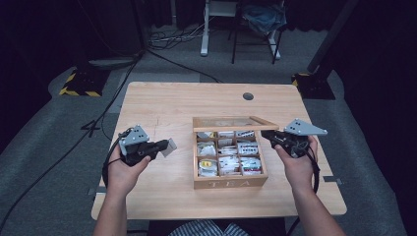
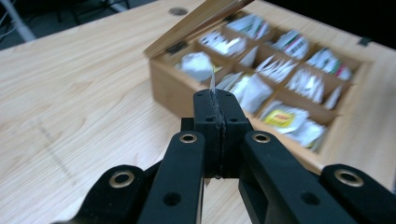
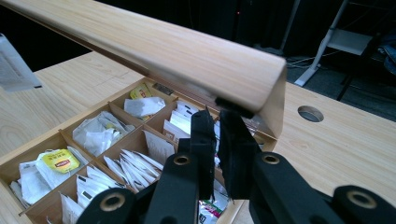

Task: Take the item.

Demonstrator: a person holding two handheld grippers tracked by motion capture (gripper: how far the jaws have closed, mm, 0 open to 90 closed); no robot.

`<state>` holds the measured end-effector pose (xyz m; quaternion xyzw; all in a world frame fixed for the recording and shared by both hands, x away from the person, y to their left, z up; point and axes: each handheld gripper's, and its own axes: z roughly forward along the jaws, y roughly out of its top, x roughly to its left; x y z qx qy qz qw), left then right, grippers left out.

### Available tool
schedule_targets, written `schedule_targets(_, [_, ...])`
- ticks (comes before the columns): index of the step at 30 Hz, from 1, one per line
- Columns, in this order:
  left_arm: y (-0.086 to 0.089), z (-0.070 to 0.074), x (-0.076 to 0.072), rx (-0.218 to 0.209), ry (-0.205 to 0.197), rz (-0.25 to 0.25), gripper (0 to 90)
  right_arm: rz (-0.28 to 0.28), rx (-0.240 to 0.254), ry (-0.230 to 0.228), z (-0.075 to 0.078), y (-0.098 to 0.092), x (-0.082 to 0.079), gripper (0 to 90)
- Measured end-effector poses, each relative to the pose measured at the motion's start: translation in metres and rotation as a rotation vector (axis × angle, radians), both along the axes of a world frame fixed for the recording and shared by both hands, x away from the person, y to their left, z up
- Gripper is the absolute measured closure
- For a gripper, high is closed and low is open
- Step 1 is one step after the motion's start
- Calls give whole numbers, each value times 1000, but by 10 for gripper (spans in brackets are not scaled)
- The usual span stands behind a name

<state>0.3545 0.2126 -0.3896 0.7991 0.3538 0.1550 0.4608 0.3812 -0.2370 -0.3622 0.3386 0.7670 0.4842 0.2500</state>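
The left gripper [image 2: 215, 100] is clamped on a thin white paper tea sachet [image 1: 170, 146], held edge-up above the pale wooden surface [image 1: 162, 103]. The open wooden tea box with nine compartments [image 1: 230, 183] lies ahead of it and to its right, just beside the sachet. The right gripper [image 3: 218, 122], jaws nearly together with a narrow gap, sits under the edge of the box's hinged wooden lid [image 3: 177, 51], apparently propping it. The left hand is nearer the sachet; the likely next move is setting it down or returning it.
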Motion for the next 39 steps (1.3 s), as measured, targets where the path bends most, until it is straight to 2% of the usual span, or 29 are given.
schedule_targets(7, [7, -15, 9, 0, 36, 39, 888, 0, -1, -1, 0, 0, 0, 847])
schedule_targets(10, [7, -19, 12, -3, 49, 45, 887, 0, -1, -1, 0, 0, 0, 847])
schedule_targets(13, [8, -27, 17, 14, 59, 52, 888, 1, -2, 3, -1, 0, 0, 847])
schedule_targets(19, [12, -39, 22, 5, 87, 66, 888, 1, -2, 5, -1, 0, 0, 847])
schedule_targets(30, [15, -48, 27, 6, 112, 65, 887, 2, -1, 12, -2, 0, 1, 846])
schedule_targets(31, [17, -50, 29, -13, 124, 57, 888, 2, -3, 13, -3, 0, 1, 846])
schedule_targets(32, [17, -50, 29, -13, 124, 57, 887, 2, -3, 13, -3, 0, 1, 846])
schedule_targets(33, [18, -52, 29, -48, 137, 47, 887, 2, -3, 13, -3, 0, 1, 846])
schedule_targets(39, [18, -58, 32, -51, 152, 54, 887, 2, -4, 17, -3, 1, 1, 846])
